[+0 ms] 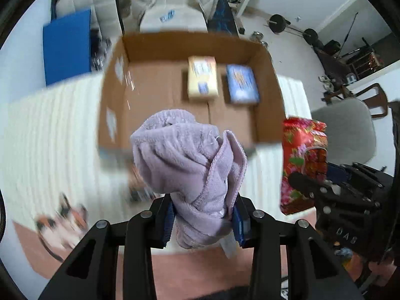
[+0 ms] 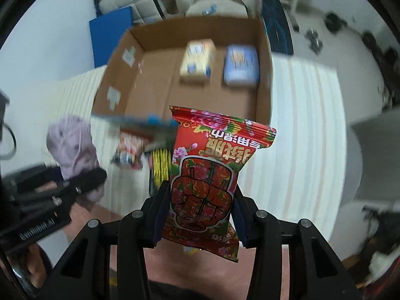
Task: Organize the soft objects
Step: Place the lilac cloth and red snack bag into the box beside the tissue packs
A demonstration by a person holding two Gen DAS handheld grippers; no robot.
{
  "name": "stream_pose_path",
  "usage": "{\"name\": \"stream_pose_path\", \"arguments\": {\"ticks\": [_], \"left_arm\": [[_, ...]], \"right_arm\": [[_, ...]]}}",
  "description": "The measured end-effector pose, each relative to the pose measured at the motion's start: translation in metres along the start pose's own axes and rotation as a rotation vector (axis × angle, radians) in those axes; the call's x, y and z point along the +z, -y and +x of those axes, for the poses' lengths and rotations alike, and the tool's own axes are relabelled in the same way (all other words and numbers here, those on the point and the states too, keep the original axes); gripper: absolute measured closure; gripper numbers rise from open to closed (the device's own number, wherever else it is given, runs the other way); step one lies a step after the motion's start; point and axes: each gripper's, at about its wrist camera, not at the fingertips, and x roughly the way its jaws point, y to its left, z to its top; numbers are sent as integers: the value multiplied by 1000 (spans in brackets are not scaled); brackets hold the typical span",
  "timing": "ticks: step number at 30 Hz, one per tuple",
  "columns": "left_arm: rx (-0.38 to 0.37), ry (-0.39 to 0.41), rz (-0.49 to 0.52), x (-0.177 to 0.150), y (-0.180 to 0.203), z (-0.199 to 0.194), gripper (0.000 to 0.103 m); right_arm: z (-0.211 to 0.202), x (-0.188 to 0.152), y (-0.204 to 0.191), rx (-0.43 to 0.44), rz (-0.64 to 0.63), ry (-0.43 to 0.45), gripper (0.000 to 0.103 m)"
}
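Observation:
My left gripper (image 1: 203, 221) is shut on a bunched lilac towel (image 1: 190, 155) and holds it up in front of an open cardboard box (image 1: 112, 95). The towel also shows at the left of the right wrist view (image 2: 72, 145). My right gripper (image 2: 200, 215) is shut on a red flowered wet-wipe pack (image 2: 207, 175), also held up before the box (image 2: 117, 80); the pack shows at the right of the left wrist view (image 1: 303, 160). Inside the box lie a yellow tissue pack (image 1: 202, 77) and a blue tissue pack (image 1: 242, 83).
The box stands on a white ribbed cover (image 1: 50, 137). Blurred small packs (image 2: 130, 150) and a yellow-black item (image 2: 160, 167) lie in front of the box. A grey chair (image 1: 350, 130) is to the right, a blue pad (image 1: 67, 47) to the left, gym weights behind.

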Motion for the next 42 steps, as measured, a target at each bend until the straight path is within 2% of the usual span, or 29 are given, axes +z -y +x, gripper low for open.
{"name": "stream_pose_path", "arguments": {"ticks": [3,6,11,14,17,21,26,29,33,34,35,36,37,38,39,42], "left_arm": [[44,-14,10,55,-7,11,68],[61,-75,10,101,-14,39,68],[101,-220,10,158,-27,112,68],[133,-284,-4,174,-34,157,68],[155,-344,-11,190,-42,195,68],[155,-415,-19,199,-43,230,68],[120,-443,-47,211,-38,250,67],[146,-446,-13,213,-30,253,66],[125,-490,-68,215,-38,249,64],[115,-487,-81,217,-42,245,58],[114,-472,-86,219,-43,239,52],[122,-456,-81,222,-44,234,38],[131,-433,-71,223,-43,227,31],[142,-406,-58,224,-43,217,18],[143,-394,-54,224,-43,210,12],[128,-357,-64,219,-43,189,12]], "right_arm": [[23,46,-13,-31,-27,-31,55],[56,92,-14,-69,-37,-100,55],[118,130,-14,-119,-66,-231,55],[152,133,-7,-142,-73,-292,55],[176,136,3,-129,-50,-347,55],[196,134,11,-130,-49,-389,55],[204,138,7,-107,-64,-413,55],[210,139,8,-133,-80,-434,55],[215,137,11,-139,-103,-468,51],[216,137,10,-133,-102,-469,49],[213,138,11,-117,-94,-467,43],[210,139,12,-110,-91,-465,39],[206,140,12,-110,-88,-453,26],[199,142,13,-120,-85,-429,13],[196,146,11,-126,-85,-419,11],[181,146,16,-116,-63,-390,11]]}}
